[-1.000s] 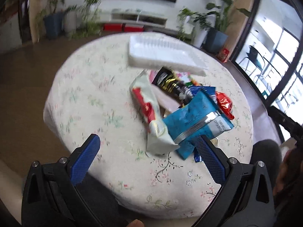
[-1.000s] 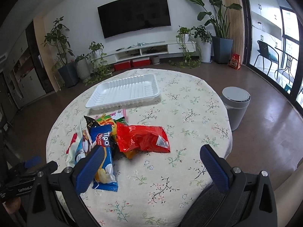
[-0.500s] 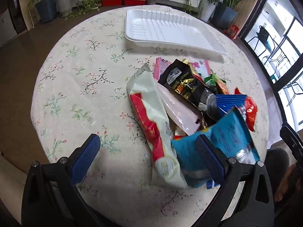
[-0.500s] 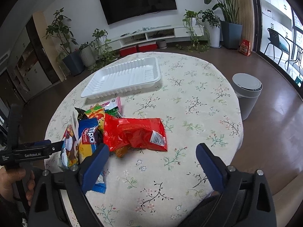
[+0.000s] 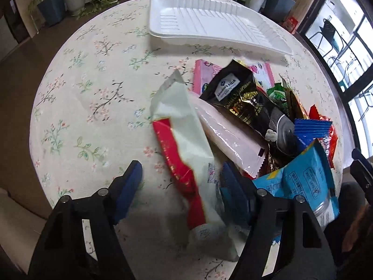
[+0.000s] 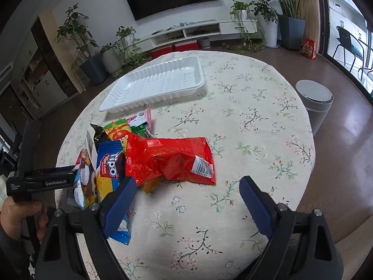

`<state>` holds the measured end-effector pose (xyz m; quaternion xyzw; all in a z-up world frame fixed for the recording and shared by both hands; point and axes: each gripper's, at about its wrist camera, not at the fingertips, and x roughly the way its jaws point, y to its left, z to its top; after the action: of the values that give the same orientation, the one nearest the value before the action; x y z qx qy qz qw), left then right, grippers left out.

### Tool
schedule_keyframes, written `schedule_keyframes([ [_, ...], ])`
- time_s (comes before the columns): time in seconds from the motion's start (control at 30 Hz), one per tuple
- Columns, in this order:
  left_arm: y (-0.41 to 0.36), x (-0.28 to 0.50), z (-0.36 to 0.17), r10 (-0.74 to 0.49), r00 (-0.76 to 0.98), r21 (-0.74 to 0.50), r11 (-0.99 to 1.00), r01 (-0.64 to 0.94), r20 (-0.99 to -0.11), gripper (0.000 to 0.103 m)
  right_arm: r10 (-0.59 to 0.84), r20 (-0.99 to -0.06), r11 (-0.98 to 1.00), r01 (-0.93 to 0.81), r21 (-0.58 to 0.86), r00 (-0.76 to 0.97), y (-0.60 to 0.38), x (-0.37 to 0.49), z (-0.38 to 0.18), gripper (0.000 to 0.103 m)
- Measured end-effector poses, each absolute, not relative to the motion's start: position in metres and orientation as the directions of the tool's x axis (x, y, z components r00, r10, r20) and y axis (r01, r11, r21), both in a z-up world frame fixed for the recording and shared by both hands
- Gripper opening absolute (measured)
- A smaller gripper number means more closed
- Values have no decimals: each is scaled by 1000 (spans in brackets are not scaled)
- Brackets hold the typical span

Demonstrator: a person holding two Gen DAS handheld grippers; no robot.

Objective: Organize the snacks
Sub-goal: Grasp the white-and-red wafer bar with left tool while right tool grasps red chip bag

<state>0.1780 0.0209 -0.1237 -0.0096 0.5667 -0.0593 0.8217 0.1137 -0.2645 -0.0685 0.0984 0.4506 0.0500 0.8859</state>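
White-red pack (image 5: pixel 186 154) btwn closing left claw (image 5: pixel 180 186) jaws.

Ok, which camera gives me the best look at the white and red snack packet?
The left wrist view: the white and red snack packet lies nearly full length there, running between the left claw's jaws, which have just been closing. The right wrist view shows only a sliver behind the blue pack.
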Motion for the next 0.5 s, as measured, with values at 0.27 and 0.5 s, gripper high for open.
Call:
schedule_keyframes([
  [0.27, 45, 189, -130, -130, 366, -106, 991, 84, -922, 27, 176, -793, 978, -13, 207, 583, -265, 116, -65, 87],
  [0.5, 47, 183, -129, -161, 354, -115, 982, 148, -921, 27, 203, -789, 961, -273, 47, 579, -254, 128, -55, 87],
])
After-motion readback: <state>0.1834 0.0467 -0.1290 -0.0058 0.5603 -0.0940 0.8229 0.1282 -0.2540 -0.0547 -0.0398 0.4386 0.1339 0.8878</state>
